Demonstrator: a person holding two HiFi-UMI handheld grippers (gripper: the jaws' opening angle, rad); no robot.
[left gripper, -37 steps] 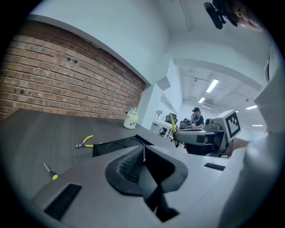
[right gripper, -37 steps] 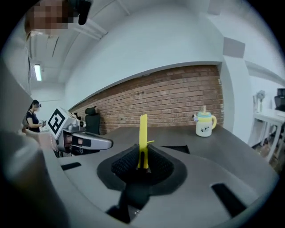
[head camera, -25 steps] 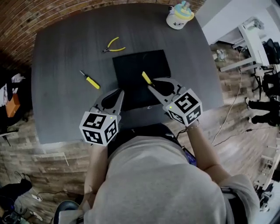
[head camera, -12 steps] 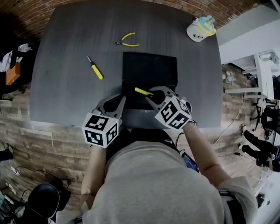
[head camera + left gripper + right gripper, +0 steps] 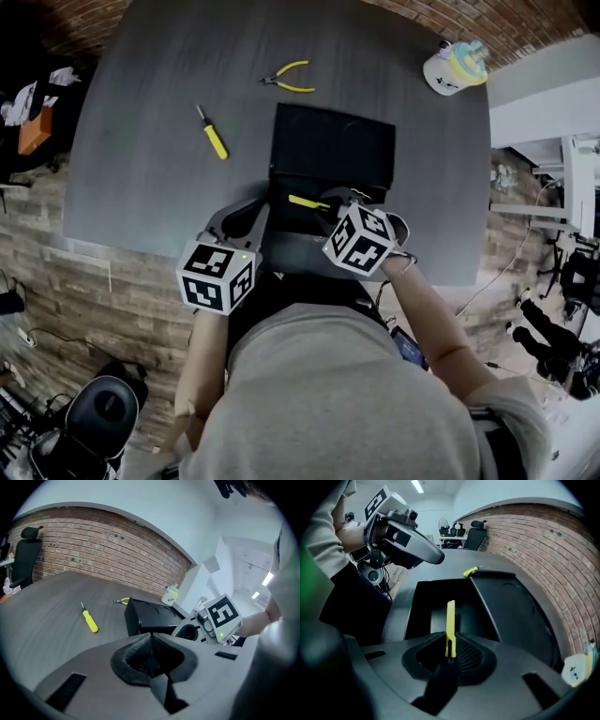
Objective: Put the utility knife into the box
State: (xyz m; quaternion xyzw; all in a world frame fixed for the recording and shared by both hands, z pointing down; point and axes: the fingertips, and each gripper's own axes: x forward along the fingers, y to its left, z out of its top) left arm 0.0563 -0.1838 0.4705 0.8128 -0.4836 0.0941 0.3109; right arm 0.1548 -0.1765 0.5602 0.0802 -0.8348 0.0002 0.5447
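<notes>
The open black box [image 5: 333, 155] lies in the middle of the grey table, near its front edge. My right gripper [image 5: 323, 204] hangs over the near part of the box, shut on the thin yellow utility knife [image 5: 307, 202], which points left. In the right gripper view the utility knife [image 5: 451, 620] sticks out from between the jaws of my right gripper [image 5: 451, 651], above the dark inside of the box [image 5: 487, 606]. My left gripper [image 5: 261, 202] is at the box's near left corner, shut with nothing in it; my left gripper [image 5: 151, 637] shows its pads touching.
A yellow-handled screwdriver [image 5: 212, 134] lies left of the box, and yellow pliers [image 5: 289, 79] lie behind it. A white cup [image 5: 456, 67] holding coloured items stands at the far right corner. The table's front edge [image 5: 281, 267] runs just under both grippers.
My right gripper has sunk towards the box and rolled, so the knife now points left instead of up-left. The left gripper has dropped a little. The head view has shifted.
</notes>
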